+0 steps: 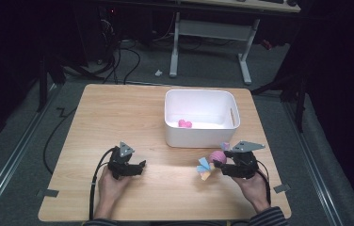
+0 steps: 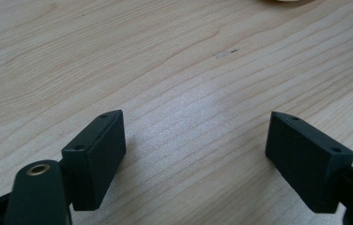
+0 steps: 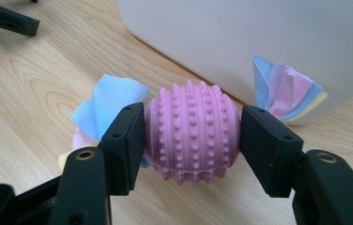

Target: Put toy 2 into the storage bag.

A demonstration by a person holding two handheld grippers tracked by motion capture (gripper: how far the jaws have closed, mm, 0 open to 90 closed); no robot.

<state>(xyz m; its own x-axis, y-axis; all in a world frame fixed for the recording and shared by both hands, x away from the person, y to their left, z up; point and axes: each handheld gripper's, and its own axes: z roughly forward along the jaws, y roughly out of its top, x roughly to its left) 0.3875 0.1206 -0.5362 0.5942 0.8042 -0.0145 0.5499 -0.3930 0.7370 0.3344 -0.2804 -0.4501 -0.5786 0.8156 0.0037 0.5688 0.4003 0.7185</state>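
Note:
A pink ribbed ball toy with pastel cloth tufts at both ends is clamped between the black pads of my right gripper, which is shut on it. In the high view the toy hangs just above the table at the front right, close to the white bin, with the right gripper on its right side. At the front left, my left gripper rests low over the wood. Its jaws stand wide apart and open, with only bare table between them.
The white bin stands at the middle back of the wooden table and holds a small pink thing. Its wall rises right behind the held toy. Dark floor, cables and a desk frame lie beyond the far edge.

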